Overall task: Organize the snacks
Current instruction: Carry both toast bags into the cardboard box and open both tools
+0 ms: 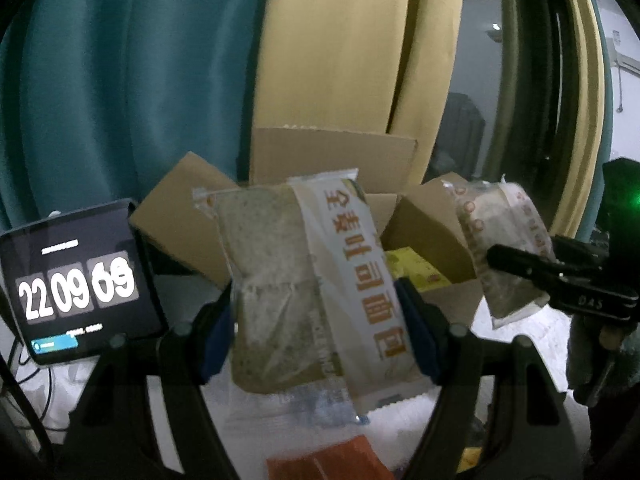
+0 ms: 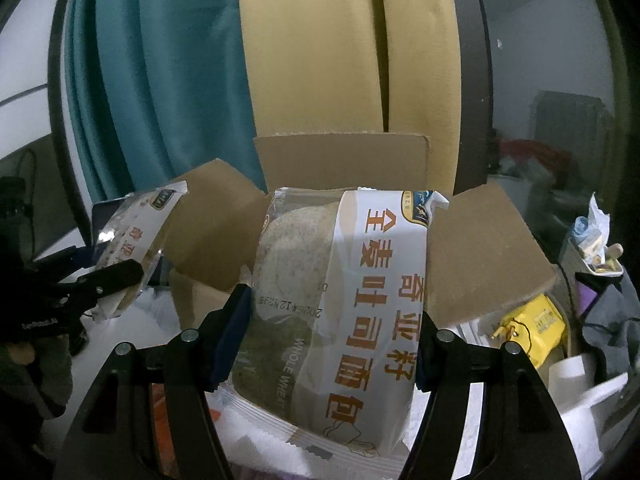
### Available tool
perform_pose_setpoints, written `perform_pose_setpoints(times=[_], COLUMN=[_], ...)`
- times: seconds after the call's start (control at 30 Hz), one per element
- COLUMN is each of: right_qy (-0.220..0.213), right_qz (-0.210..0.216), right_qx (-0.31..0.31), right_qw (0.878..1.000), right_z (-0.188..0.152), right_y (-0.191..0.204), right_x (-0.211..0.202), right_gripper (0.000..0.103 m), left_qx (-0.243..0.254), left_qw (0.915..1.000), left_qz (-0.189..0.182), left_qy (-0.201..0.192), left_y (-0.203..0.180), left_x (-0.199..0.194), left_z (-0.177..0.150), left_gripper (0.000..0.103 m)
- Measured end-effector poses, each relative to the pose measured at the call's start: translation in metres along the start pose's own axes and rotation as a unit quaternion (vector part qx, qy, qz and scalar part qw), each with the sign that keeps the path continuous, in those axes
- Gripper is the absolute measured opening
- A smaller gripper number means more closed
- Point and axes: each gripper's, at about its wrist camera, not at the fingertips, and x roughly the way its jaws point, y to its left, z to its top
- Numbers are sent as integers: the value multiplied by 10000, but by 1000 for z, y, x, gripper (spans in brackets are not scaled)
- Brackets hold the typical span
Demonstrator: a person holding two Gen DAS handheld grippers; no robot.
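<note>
Cardboard box, flaps open, standing just beyond both tongs with a yellow packet visible inside. Two whole-wheat bread packs: left pack clamped between the pads of the left tongs, right pack clamped likewise in the right tongs, both held in the air short of the box mouth. Risk, as a judgement: the slick film wrappers may slide from the pads, or a pack may catch on an upturned flap and fall onto the counter instead of inside.
</note>
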Motion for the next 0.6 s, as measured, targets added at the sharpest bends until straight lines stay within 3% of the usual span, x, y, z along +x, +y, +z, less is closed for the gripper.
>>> perform_pose_setpoints(times=[0.6], right_qy=[77], right_qz=[79], right_qx=[291], right_qw=[9995], right_z=[33], right_y=[-16], right_x=[69], right_gripper=[70], left_qx=[-13], left_qw=[9996], left_qz=[172], left_qy=[226], left_y=[8], left_x=[76], left_z=[21], left_gripper=[77])
